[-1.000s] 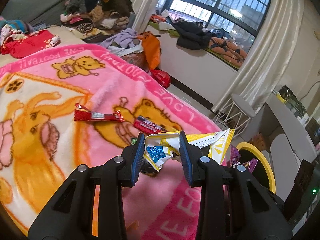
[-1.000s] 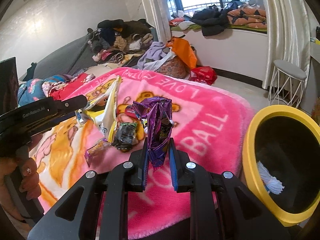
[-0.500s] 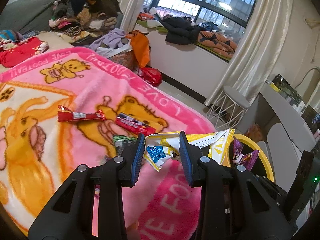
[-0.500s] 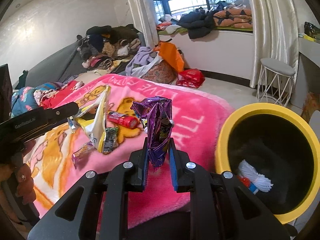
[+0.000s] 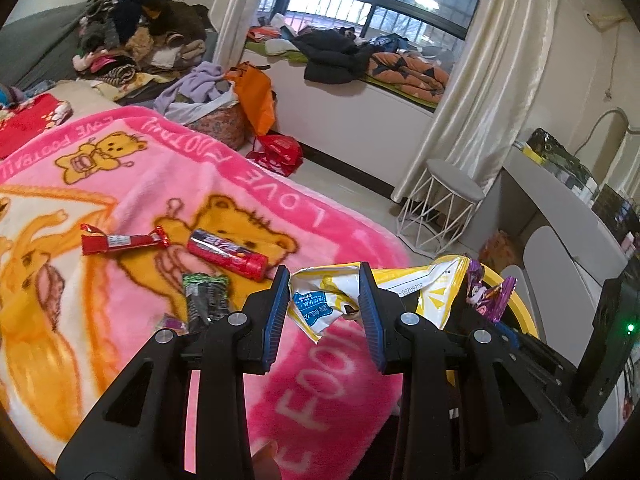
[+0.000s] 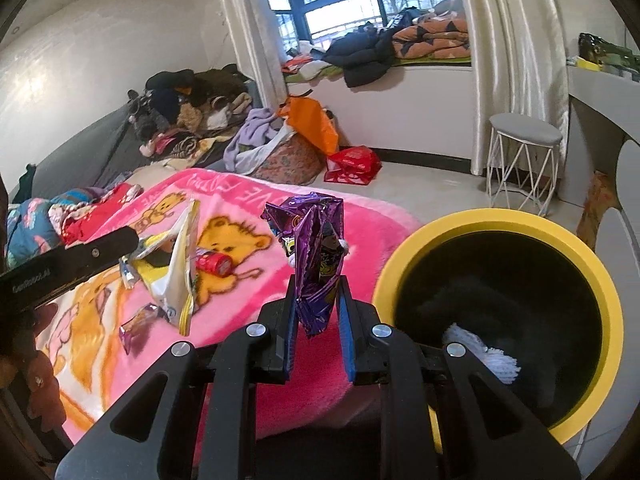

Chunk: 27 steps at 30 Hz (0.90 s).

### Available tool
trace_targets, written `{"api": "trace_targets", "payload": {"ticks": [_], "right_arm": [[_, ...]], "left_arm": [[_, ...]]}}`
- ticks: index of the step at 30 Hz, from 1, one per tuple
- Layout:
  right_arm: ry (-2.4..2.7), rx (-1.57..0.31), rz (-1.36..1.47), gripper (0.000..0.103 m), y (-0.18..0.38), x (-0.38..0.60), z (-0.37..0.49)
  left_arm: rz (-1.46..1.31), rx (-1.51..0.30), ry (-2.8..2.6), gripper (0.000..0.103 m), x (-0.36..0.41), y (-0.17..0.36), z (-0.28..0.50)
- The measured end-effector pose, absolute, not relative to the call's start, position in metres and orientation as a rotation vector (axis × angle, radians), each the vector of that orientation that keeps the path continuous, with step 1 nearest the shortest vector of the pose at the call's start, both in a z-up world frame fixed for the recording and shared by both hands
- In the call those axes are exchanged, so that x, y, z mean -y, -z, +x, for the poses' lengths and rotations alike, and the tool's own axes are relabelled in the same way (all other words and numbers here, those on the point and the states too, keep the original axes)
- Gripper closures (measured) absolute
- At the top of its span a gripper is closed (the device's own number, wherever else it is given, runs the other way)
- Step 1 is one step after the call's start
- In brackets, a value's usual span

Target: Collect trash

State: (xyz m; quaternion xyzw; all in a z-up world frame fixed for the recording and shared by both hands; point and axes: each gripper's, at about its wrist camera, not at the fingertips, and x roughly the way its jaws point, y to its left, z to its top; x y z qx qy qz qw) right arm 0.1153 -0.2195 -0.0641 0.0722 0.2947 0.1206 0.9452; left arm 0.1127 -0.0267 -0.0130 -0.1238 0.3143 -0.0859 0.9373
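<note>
**binwatcher:** Since both hands are loaded, which one is actually closer to dumping? The right gripper (image 6: 318, 312) is pinching the purple wrapper (image 6: 316, 256) near its bottom edge, so the foil is standing upright out of the jaws with its long axis pointing up and away. The yellow-rimmed bin (image 6: 500, 220) is sitting just to the right of that gripper and a bit lower, mouth open toward it, with something white already lying inside.

**foil_fan:** I'm guessing the right one goes 1st. It's looking like a short swing to its right puts the wrapper over the opening. The left gripper (image 5: 324, 312) is clamping the crumpled end of the yellow and white snack bag (image 5: 400, 280), and that bag is stretching sideways to its right, toward the bin rim (image 5: 520, 312), which is peeking out past the bag's far corner.

**binwatcher:** So the left is farther out, with the right gripper's wrapper sitting between it and the bin.

**foil_fan:** Yeah. And 3 or so pieces are waiting on the pink blanket (image 5: 340, 380) ahead and left of the left gripper: the red candy bar (image 5: 122, 240), the red tube (image 5: 226, 254), and the dark green packet (image 5: 206, 296) nearest its left finger.
</note>
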Motion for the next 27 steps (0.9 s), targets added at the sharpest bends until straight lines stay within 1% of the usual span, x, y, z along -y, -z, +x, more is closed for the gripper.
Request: {"api": "trace_targets", "payload": {"ticks": [27], "right_arm": [[-0.085,-0.556,0.257,0.086,0.065,0.295,0.121]], "left_arm": [[-0.134,-0.639,0.272,0.075,0.101,0.009,0.120]]}}
